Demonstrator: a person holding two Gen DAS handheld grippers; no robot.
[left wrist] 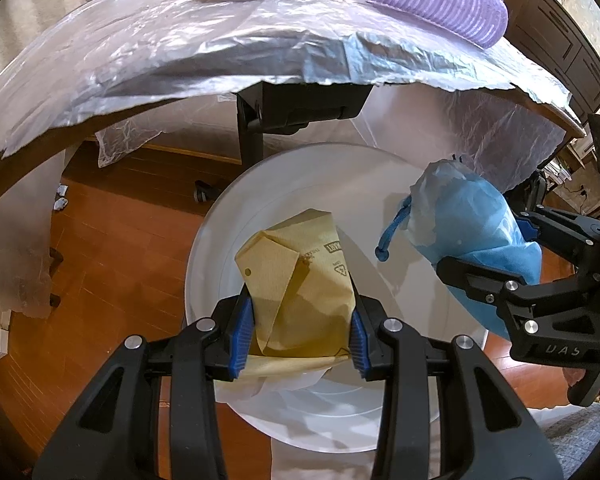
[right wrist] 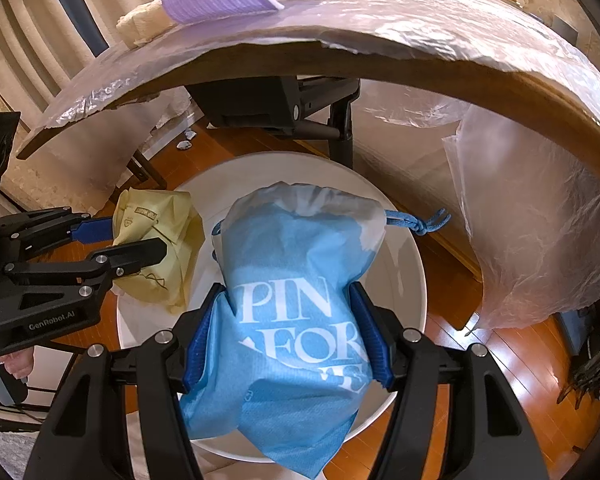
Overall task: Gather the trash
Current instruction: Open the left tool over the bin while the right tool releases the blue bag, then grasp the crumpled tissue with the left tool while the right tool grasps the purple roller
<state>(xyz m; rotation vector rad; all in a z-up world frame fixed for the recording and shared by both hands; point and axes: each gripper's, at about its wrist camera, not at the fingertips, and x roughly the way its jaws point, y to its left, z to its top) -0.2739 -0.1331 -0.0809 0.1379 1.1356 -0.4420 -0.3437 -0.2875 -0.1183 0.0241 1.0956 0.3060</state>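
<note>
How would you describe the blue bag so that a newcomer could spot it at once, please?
Find the round white bin on the wooden floor below the table edge. Above it, the right gripper clamps the blue drawstring bag; unlike the yellowish paper bag beside it, it has white lettering.

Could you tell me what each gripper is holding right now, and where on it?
The left gripper pinches the crumpled tan paper bag across its lower sides; the right gripper clamps the blue drawstring bag around its middle.

The left gripper (left wrist: pixel 302 334) clamps a crumpled yellow paper bag (left wrist: pixel 300 280) between its blue pads (left wrist: pixel 239 338) above the white bin (left wrist: pixel 204 264), while the right gripper (left wrist: pixel 496 268) grips a blue drawstring bag (left wrist: pixel 472 224) to the right of the jaws.
</note>
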